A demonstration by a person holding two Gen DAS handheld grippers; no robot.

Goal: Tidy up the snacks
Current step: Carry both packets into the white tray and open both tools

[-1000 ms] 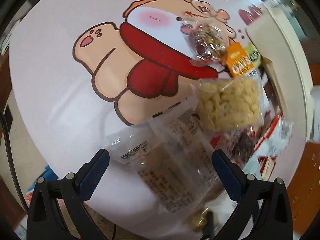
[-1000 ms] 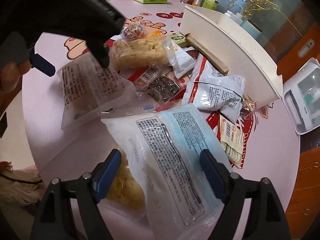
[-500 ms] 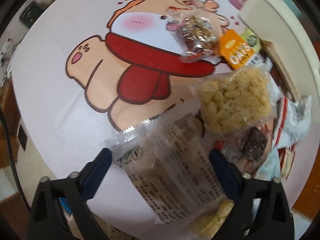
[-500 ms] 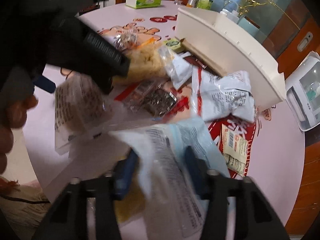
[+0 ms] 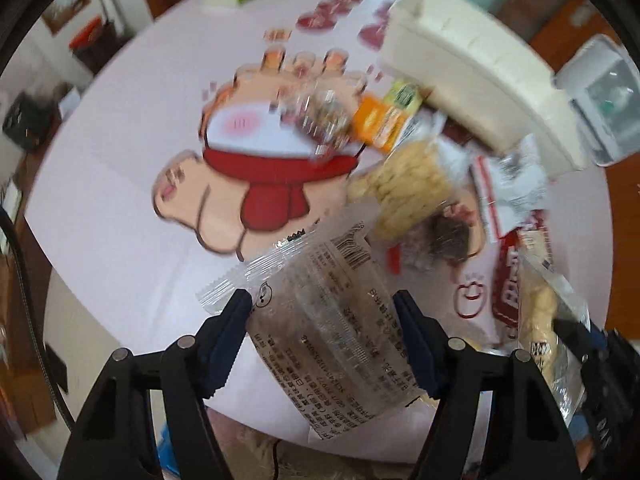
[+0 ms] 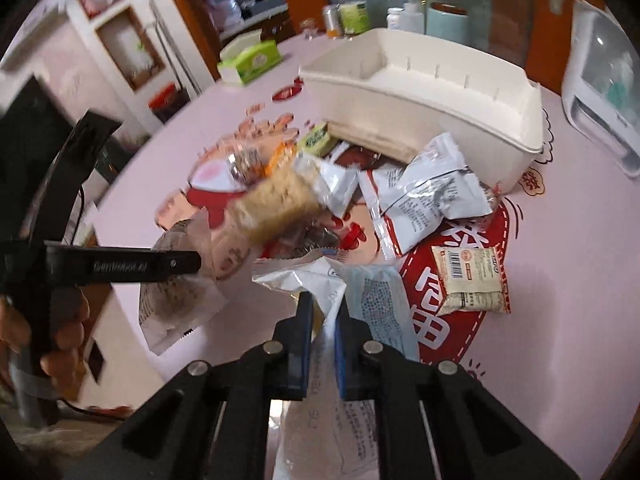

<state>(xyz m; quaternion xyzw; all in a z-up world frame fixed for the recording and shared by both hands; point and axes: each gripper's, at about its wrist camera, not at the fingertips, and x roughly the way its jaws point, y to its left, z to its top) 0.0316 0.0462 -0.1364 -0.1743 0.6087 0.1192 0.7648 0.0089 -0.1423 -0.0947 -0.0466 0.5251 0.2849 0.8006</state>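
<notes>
The white-and-pale-blue printed plastic snack pouch (image 6: 360,300) stands pinched in the right claw (image 6: 322,320), whose blue pads are drawn together on its crumpled top edge; its long axis runs back toward the camera, its tail hanging below. From there the long cream plastic storage bin (image 6: 432,92) lies ahead and slightly right, across the scattered packets on the pink cartoon-printed counter (image 6: 580,240), its long side turned toward the claw. The right hand seems the nearer one for that drop.

The clear crinkled wrapper of brownish biscuit (image 5: 332,320) sits between the pads of the left claw (image 5: 324,320), its length pointing up and away. The pads stand wide, flanking the packet; whether they actually grip it I cannot tell.
</notes>
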